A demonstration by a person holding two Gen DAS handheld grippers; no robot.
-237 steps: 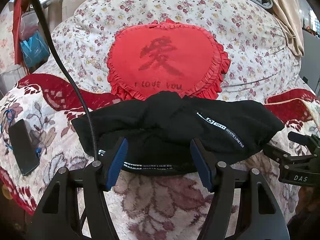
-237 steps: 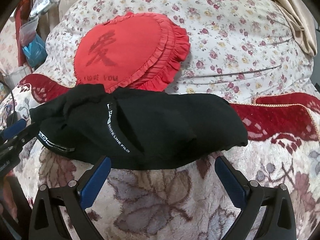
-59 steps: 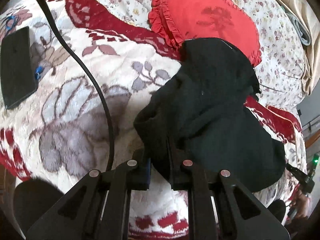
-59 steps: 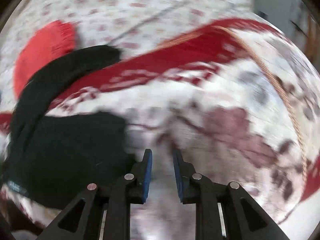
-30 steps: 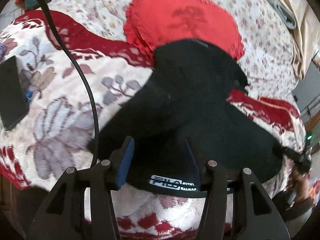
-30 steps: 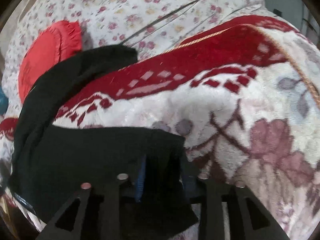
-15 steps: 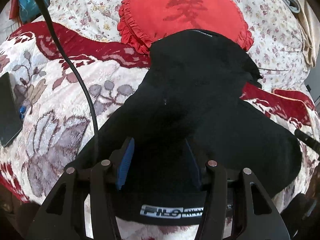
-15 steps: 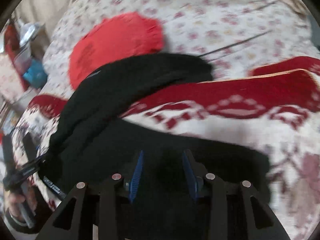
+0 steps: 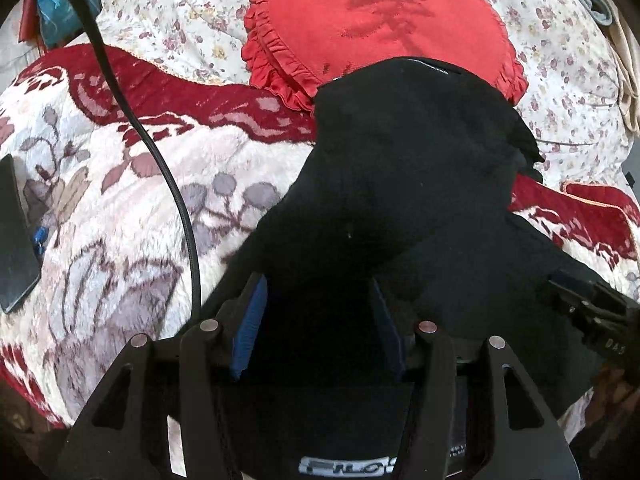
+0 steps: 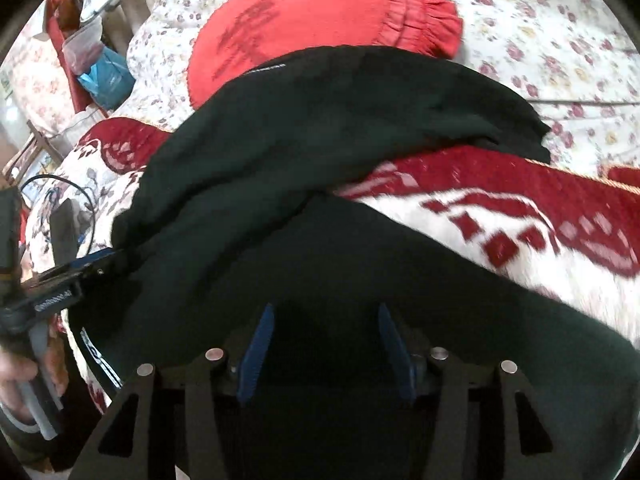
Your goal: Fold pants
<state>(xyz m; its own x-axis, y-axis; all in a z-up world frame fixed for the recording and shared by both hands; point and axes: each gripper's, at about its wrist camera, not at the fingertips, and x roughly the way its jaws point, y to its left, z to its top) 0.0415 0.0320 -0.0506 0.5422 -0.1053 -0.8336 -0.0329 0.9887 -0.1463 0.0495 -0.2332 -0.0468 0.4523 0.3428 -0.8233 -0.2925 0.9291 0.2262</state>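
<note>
Lying on the blanket [image 9: 120, 208], black pants [image 9: 400, 184] sit between both open tongs [image 9: 320, 320] [image 10: 326, 344].

Pants [image 9: 400, 184] lie on blanket [image 9: 120, 208], far end overlapping cushion [image 9: 372, 20].

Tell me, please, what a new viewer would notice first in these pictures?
First, the black pants spread across the flowered blanket, their far end lying on the red heart pillow. Next, the left gripper and right gripper, both open, with black cloth between their blue pads.
</note>
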